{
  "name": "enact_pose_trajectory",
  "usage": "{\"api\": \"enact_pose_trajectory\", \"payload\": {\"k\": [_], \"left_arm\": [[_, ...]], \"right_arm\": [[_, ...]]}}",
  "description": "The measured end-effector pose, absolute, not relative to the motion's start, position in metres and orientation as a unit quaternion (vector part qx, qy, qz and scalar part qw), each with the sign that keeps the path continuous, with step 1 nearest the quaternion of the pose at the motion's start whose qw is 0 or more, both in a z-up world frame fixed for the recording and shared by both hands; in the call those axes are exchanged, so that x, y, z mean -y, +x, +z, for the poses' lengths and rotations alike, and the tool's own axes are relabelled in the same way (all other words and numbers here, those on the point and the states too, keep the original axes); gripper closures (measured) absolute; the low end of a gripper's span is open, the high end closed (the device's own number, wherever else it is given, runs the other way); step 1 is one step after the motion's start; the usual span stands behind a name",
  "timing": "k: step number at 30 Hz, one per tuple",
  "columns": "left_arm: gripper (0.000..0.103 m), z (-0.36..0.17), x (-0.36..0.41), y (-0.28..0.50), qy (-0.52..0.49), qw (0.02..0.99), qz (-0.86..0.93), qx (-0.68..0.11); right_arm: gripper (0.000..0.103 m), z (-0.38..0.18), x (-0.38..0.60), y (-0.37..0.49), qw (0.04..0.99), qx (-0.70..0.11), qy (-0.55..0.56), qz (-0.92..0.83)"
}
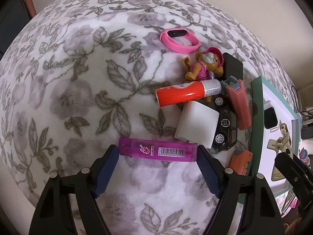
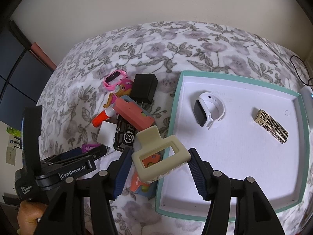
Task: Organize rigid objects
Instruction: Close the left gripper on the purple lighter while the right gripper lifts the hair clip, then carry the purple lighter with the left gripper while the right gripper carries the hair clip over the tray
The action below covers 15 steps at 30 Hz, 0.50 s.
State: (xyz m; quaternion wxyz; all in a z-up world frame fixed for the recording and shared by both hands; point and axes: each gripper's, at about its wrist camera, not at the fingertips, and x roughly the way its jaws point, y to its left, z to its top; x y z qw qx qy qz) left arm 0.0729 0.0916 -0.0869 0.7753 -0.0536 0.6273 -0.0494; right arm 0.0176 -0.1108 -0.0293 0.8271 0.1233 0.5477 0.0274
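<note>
A purple lighter (image 1: 158, 150) lies on the floral blanket, lengthwise between my left gripper's (image 1: 157, 150) blue pads, and each pad meets one end of it. My right gripper (image 2: 159, 166) is shut on a cream hair claw clip (image 2: 156, 150), held over the near left edge of the teal-rimmed white tray (image 2: 302, 137). In the tray lie a white smartwatch (image 2: 207, 111) and a gold patterned case (image 2: 273, 126). The right wrist view shows the left gripper's body (image 2: 74, 166) low at the left, with a hand under it.
A pile sits left of the tray: pink band (image 1: 178, 39), dog figure (image 1: 205, 64), black charger (image 2: 144, 87), orange glue stick (image 1: 185, 94), white block (image 1: 197, 125), black toy car (image 1: 227, 129), pink case (image 1: 238, 105), orange toy piece (image 1: 240, 160). A wall lies beyond the bed.
</note>
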Motion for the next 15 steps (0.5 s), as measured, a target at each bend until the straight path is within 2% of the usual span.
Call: {"api": "enact_pose_trajectory", "payload": {"k": [6,15], "left_arm": [[0.022,-0.076,-0.096,0.071,-0.062,0.781,-0.050,-0.620],[0.022,-0.030,-0.080,0.061,-0.081,0.817,-0.090,-0.564]], "right_arm": [[0.042,-0.029,0.112,0.016,0.827,-0.547,0.124,0.023],[0.042,-0.006,0.130,0.008,0.847,-0.516,0.132,0.000]]}}
